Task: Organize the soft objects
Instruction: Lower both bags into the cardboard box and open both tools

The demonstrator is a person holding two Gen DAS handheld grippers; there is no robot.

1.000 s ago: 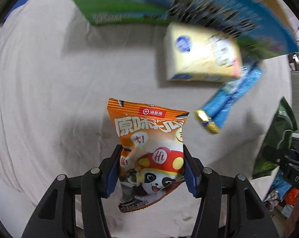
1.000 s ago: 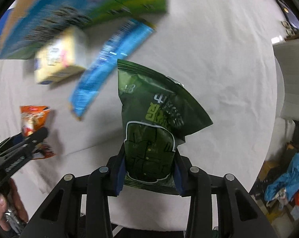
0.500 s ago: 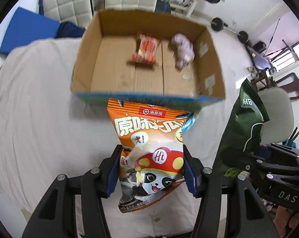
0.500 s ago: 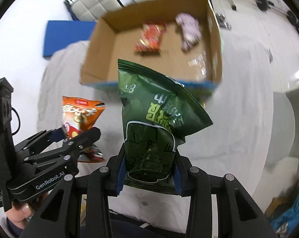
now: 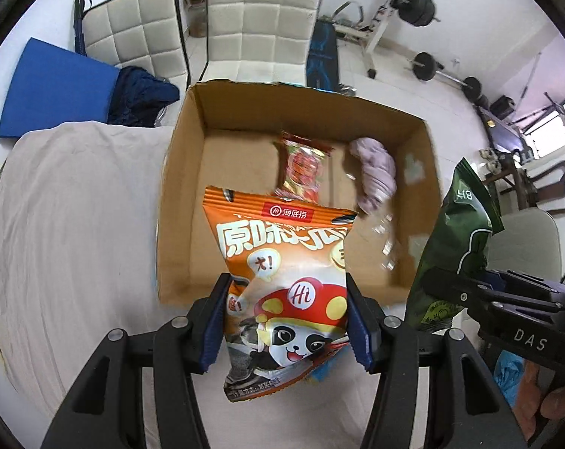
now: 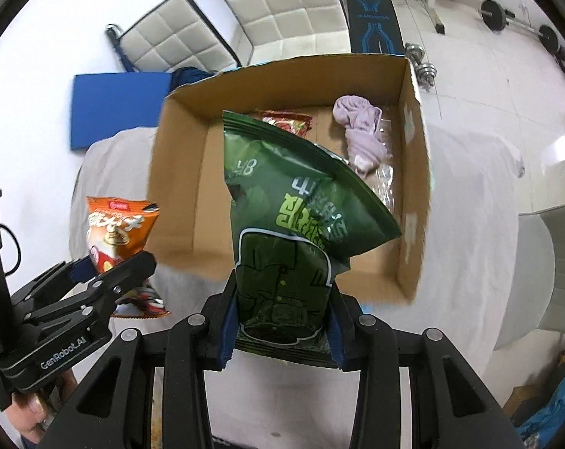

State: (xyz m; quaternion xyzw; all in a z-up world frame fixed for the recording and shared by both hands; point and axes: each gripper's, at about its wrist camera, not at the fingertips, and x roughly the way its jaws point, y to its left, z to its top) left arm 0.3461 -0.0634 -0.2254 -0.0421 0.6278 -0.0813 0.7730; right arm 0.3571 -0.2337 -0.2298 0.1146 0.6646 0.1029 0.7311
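My left gripper [image 5: 286, 318] is shut on an orange snack bag [image 5: 282, 262] with a panda print and holds it above the near wall of an open cardboard box [image 5: 177, 194]. My right gripper [image 6: 280, 318] is shut on a dark green snack bag [image 6: 293, 232], also held over the box's [image 6: 177, 172] near edge. The green bag [image 5: 458, 239] shows at the right of the left wrist view, the orange bag [image 6: 118, 228] at the left of the right wrist view. Inside the box lie a red snack packet [image 5: 303, 166] and a lilac cloth [image 5: 376, 172].
The box stands on a table under a white cloth [image 5: 69, 224]. Behind it are two white padded chairs [image 5: 260, 22], a blue mat [image 5: 54, 89] and gym weights [image 5: 421, 3] on the floor. Another chair [image 6: 544, 273] stands at the right.
Both grippers have risen and tilted from looking down at the table toward the box, which now fills the view closer. The yellow pack and blue packet have gone out of sight.
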